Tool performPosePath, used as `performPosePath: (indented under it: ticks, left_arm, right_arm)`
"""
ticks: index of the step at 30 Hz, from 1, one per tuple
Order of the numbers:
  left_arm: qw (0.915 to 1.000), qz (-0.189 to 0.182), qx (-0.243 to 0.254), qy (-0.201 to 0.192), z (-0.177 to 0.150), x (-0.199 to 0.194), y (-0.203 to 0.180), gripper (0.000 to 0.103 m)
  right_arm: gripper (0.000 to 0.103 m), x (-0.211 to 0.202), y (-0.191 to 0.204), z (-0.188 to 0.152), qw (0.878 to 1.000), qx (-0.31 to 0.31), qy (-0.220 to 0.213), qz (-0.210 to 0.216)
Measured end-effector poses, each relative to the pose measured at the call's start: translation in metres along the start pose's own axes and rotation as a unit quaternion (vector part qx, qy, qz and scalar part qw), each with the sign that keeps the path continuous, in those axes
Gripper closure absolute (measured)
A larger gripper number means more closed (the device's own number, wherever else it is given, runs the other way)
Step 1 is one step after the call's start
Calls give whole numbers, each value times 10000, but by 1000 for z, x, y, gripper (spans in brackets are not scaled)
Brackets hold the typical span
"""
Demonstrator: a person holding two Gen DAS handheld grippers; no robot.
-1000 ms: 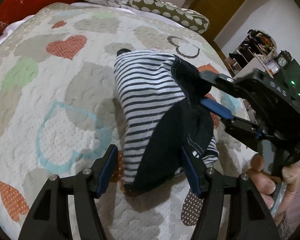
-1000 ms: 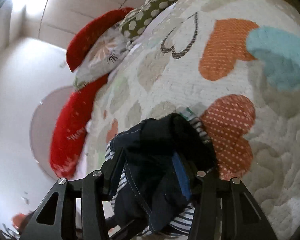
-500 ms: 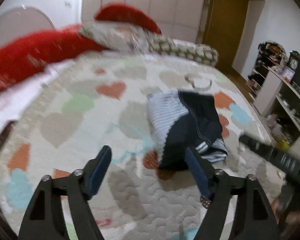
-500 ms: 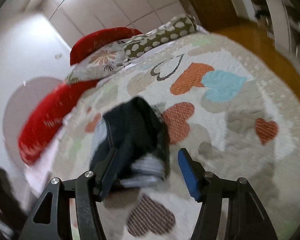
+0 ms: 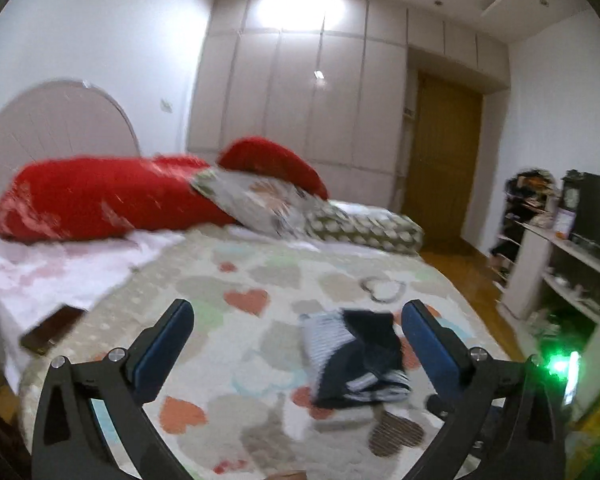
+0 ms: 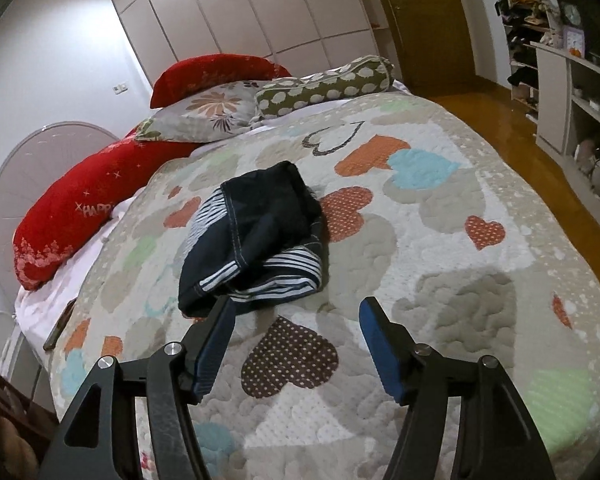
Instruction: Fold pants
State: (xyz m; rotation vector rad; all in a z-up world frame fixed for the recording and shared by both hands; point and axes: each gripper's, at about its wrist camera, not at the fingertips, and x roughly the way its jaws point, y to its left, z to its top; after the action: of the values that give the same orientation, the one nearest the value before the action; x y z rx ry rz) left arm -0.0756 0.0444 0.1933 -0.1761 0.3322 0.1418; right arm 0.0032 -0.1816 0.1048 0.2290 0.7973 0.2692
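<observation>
The pants [image 6: 256, 236] lie folded in a compact bundle on the heart-patterned quilt [image 6: 440, 240], dark navy with white-and-navy striped parts showing. In the left wrist view the pants [image 5: 356, 356] lie well ahead on the bed. My left gripper [image 5: 296, 320] is open and empty, held up and back from the bundle. My right gripper [image 6: 296, 312] is open and empty, just short of the bundle's near edge and apart from it.
Red pillows [image 6: 100, 196], a flowered pillow [image 6: 208, 114] and a spotted bolster [image 6: 324, 84] lie at the head of the bed. White shelves [image 6: 580, 92] stand to the right across a wooden floor [image 6: 512, 128]. A wooden door [image 5: 440, 164] and wardrobes stand behind.
Both grippers have let go of the pants and pulled back and up from the bed. The folded bundle stays on the quilt, now farther away in both views.
</observation>
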Motion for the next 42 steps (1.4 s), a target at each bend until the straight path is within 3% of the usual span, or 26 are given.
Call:
performPosePath:
  ticks: [3,8,14,22,42]
  left_arm:
    - [9982,83,122,578,-9,19,-3,0]
    - [9860,340,354,1591,-45,51,-10,0]
    - [9737,268,420,2222,-73,64,-13,0]
    - [9658,291,328,2555,-83,69,-7,0]
    - [9611,205,473,2712,-91,71,-13,0]
  right_arm:
    - [33,0,0,-4,10000,-49,38,-76]
    - [33,7,1,-13,9994,-205,163,-245]
    - [33,14,3,-21,9977,-401,320,-452]
    - [33,19,8,-28,9948,-586,444,-703]
    - [31,25,13,-33,9918,-759,570,-857]
